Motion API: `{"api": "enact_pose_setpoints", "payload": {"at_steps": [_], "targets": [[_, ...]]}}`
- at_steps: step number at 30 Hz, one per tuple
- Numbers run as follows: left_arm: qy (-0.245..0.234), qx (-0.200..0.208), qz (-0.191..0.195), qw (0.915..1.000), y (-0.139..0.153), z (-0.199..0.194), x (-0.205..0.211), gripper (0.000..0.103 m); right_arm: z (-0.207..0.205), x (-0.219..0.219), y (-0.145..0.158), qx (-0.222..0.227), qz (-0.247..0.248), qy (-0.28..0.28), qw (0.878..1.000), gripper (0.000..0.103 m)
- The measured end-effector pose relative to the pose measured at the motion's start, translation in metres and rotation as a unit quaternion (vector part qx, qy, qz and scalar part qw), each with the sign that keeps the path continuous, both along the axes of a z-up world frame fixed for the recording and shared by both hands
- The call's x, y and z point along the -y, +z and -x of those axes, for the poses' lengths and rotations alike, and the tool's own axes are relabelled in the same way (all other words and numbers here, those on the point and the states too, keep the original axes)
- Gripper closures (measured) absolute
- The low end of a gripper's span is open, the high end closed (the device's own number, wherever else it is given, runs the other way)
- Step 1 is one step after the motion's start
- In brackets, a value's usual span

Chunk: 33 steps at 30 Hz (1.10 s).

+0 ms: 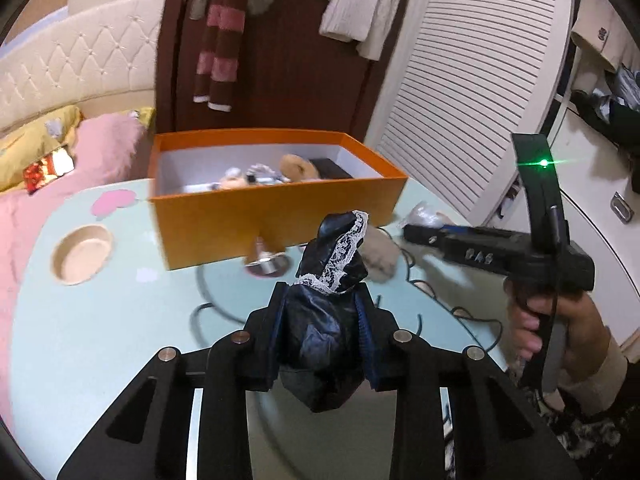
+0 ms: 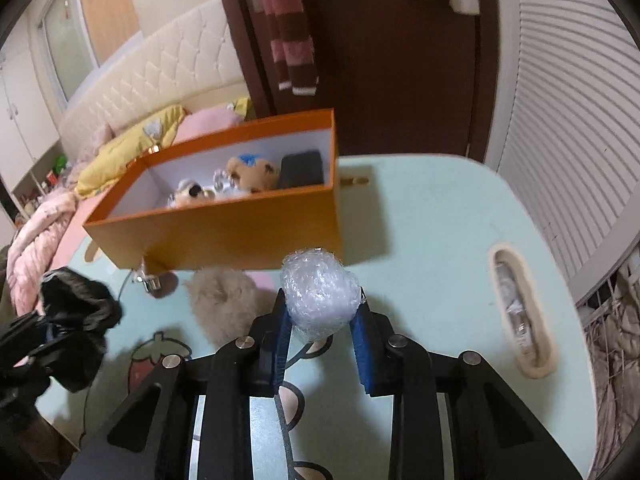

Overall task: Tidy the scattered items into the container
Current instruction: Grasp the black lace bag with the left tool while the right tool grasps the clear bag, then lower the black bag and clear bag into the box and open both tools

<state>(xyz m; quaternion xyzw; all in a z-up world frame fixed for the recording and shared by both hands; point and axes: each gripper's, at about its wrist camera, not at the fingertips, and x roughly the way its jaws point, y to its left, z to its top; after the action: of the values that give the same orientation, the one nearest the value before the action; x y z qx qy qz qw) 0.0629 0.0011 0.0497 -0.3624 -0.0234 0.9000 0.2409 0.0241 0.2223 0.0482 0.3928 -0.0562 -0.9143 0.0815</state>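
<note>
On a pale green table (image 2: pixel 432 216), an orange box (image 2: pixel 224 232) serves as the container for a tidy-up that looks partly done: two plush toys (image 2: pixel 252 174), a dark flat case (image 2: pixel 302 168) and some silvery bits already lie inside it. The step in hand appears to be the carry, with both grippers loaded and neither load yet over the box.

The left gripper (image 1: pixel 320 308), on the near side of the box, is clamped on a black satin bundle with white lace trim (image 1: pixel 332 264), the cloth bulging out above and below the jaws. The right gripper (image 2: pixel 320 320), also short of the box's near wall, pinches a ball of bubble wrap (image 2: pixel 318 294) between its blue pads (image 2: pixel 282 336); the person's hand (image 1: pixel 560 320) grips its handle.

Still loose on the table, against the box's near wall, are a beige fluffy puff (image 2: pixel 224 300) and a small metal-capped item (image 2: pixel 150 280), too blurred to name. A black cable (image 1: pixel 212 280) loops across the table on the near side of the box.

The next move likely calls for lifting each load clear of the box's near rim, holding it over the white interior, then opening the jaws; the soft cloth may cling to the pads.
</note>
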Motion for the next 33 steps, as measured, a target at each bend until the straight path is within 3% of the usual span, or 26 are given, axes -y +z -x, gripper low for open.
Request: {"api": "enact_pose_setpoints", "payload": {"at_steps": [6, 10, 15, 19, 23, 33], "targets": [[0.060, 0.059, -0.011, 0.9964, 0.007, 0.018, 0.022, 0.070, 0.000, 0.013, 0.020, -0.027, 0.006, 0.024, 0.999, 0.077], [0.072, 0.049, -0.007, 0.9962, 0.019, 0.030, 0.019, 0.070, 0.003, 0.029, 0.031, -0.042, 0.000, 0.047, 0.998, 0.077], [0.058, 0.015, -0.025, 0.9979, 0.040, 0.052, 0.004, 0.070, 0.016, 0.047, 0.045, -0.062, -0.008, 0.066, 0.996, 0.076], [0.054, -0.008, -0.017, 0.9984, 0.050, 0.077, -0.009, 0.070, 0.032, 0.054, 0.053, -0.071, -0.011, 0.070, 0.995, 0.076], [0.059, 0.010, -0.035, 0.9976, 0.048, 0.107, -0.011, 0.070, 0.046, 0.056, 0.054, -0.070, -0.017, 0.067, 0.995, 0.076], [0.088, 0.039, 0.001, 0.9954, 0.027, 0.145, -0.014, 0.071, 0.072, 0.058, 0.037, -0.040, -0.011, 0.064, 0.997, 0.076]]}}
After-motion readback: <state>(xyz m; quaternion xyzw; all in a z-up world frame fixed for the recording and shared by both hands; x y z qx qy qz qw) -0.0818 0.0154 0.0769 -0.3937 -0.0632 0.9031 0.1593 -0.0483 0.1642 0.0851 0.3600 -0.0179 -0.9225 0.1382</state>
